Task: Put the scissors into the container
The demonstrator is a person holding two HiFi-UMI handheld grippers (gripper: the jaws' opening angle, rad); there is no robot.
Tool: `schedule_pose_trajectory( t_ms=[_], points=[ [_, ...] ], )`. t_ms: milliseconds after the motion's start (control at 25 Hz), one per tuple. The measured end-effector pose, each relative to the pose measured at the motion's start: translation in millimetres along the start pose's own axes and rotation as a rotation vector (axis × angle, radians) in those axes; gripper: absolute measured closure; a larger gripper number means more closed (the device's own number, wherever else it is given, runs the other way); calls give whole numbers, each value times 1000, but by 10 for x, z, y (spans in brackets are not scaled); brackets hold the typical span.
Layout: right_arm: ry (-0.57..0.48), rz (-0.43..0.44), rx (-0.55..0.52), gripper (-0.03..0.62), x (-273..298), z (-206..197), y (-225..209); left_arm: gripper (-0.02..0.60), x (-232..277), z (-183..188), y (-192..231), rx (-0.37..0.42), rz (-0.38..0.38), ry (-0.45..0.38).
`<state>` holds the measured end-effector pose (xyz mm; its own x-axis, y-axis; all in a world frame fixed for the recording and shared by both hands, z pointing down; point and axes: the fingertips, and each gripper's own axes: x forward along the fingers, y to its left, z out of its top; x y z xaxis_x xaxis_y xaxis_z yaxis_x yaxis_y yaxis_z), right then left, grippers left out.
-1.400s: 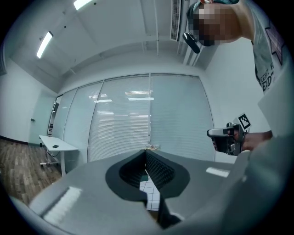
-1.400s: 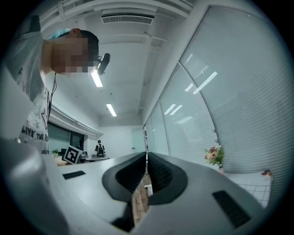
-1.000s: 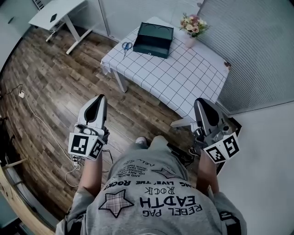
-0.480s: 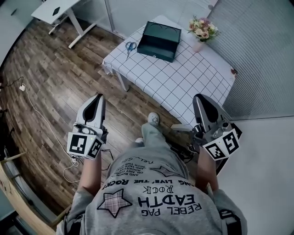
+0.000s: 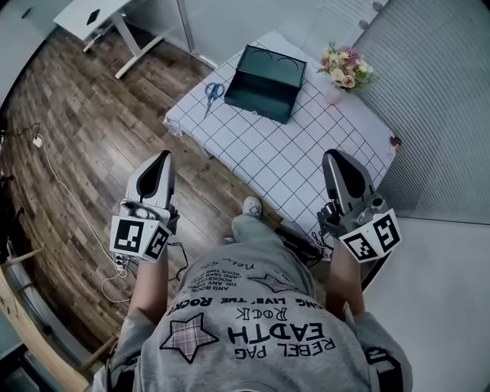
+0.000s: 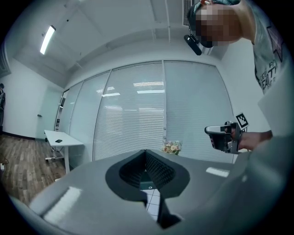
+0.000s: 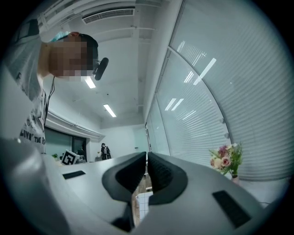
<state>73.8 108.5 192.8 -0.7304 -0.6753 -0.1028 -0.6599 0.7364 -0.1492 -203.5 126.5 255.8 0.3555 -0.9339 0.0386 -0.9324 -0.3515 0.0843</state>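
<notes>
standing off, both tools empty
left gripper [image 5: 164,158] and right gripper [image 5: 336,158] are pinched closed on nothing; best to reach the white grid-clothed table [image 5: 306,145], then spread the left jaws over the blue-handled scissors [image 5: 212,93] lying beside the dark green box container [image 5: 266,73].

floor [image 5: 84,145]: wood planks | walls [image 6: 87,124]: glass, blinds [image 5: 448,92] | desk [image 5: 80,14]: white | ceiling [image 6: 115,27]: strip lights [image 6: 47,39]

On the bench [image 5: 306,145], scissors [image 5: 212,92] lie at nine o'clock of the container [image 5: 260,99], and the flowers [image 5: 344,69] stand at three.
</notes>
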Motion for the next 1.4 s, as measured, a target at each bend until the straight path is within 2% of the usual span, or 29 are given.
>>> schedule_pose_trajectory(
  t_ms=[400, 720, 960, 1160, 1400],
  points=[
    [-3, 4, 60, 577, 145, -36, -914, 571, 893, -115, -74, 21, 22, 61],
    [17, 60, 80, 577, 400, -111, -1172, 571, 1099, -329, -63, 10, 37, 137],
    [31, 24, 88, 577, 527, -182, -1345, 571, 1405, -384, 41, 24, -7, 149],
    [30, -27, 90, 577, 713, -227, -1437, 571, 1707, -480, 233, 15, -75, 152],
    [38, -61, 86, 577, 1014, -271, -1472, 571, 2083, -668, 459, 12, -130, 203]
  ],
)
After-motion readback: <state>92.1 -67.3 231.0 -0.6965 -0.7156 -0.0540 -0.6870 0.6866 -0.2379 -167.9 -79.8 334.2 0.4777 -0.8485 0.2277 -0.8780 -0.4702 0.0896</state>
